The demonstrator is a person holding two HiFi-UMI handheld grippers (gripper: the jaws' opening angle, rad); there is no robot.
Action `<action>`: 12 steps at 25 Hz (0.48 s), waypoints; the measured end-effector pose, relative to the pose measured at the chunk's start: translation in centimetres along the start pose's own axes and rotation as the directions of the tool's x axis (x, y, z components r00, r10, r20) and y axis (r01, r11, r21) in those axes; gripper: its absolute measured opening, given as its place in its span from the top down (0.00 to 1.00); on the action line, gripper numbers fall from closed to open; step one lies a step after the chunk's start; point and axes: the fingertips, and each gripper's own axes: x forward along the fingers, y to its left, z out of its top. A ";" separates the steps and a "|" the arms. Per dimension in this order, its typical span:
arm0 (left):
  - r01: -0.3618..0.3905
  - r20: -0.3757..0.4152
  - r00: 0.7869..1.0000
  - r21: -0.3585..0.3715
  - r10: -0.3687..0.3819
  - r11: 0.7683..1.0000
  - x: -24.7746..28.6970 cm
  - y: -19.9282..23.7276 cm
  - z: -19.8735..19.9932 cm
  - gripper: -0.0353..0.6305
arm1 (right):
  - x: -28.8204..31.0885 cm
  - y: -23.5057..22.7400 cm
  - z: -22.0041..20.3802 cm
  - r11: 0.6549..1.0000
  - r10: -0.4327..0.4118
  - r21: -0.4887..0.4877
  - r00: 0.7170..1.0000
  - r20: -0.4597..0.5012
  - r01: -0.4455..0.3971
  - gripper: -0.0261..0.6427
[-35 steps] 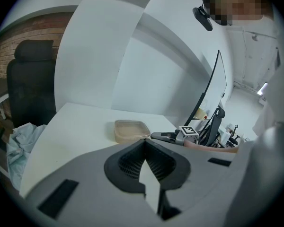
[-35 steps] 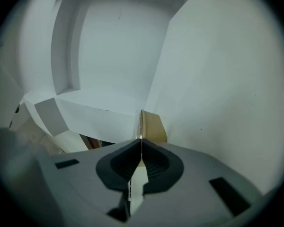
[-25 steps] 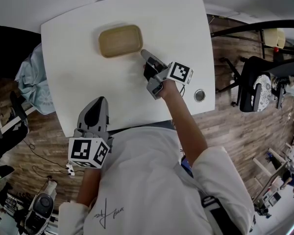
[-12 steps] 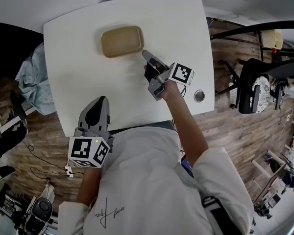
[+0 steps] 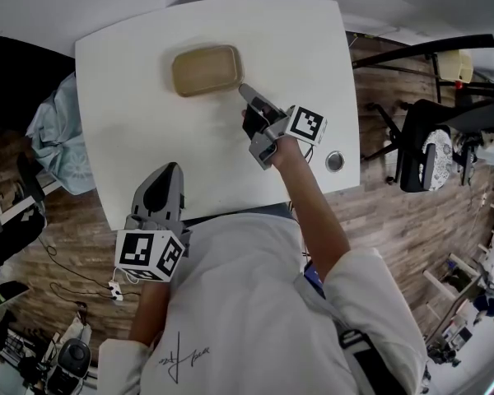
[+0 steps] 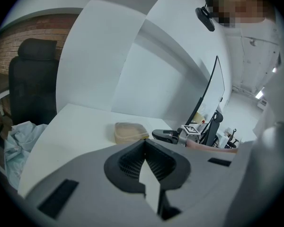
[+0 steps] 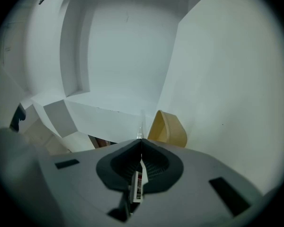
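The right gripper (image 5: 245,91) has its jaws pressed together on a thin clear strip (image 7: 142,122), seen edge-on; what it is I cannot tell. Its tip sits just beside the near right corner of the tan tray (image 5: 206,70) on the white table (image 5: 148,122). Compared with 1.4 s ago, the tray lies further right of the jaws in the right gripper view and shows more of its hollow. The left gripper (image 5: 166,171), jaws together and empty, has stayed at the table's near edge.
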 end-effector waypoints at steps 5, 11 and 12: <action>0.003 0.006 1.000 0.000 -0.003 1.000 0.0 0.1 0.1 0.94 | 0.1 0.5 0.0 1.000 0.013 0.001 1.000 0.002 -0.013 0.94; 0.003 0.010 1.000 -0.002 -0.003 1.000 -0.2 0.0 0.3 0.94 | 0.2 1.1 0.1 1.000 0.027 0.001 1.000 0.001 -0.027 0.94; 0.003 0.011 1.000 -0.001 -0.003 1.000 -0.2 0.0 0.3 0.94 | 0.1 1.2 0.1 1.000 0.028 0.001 1.000 0.001 -0.028 0.94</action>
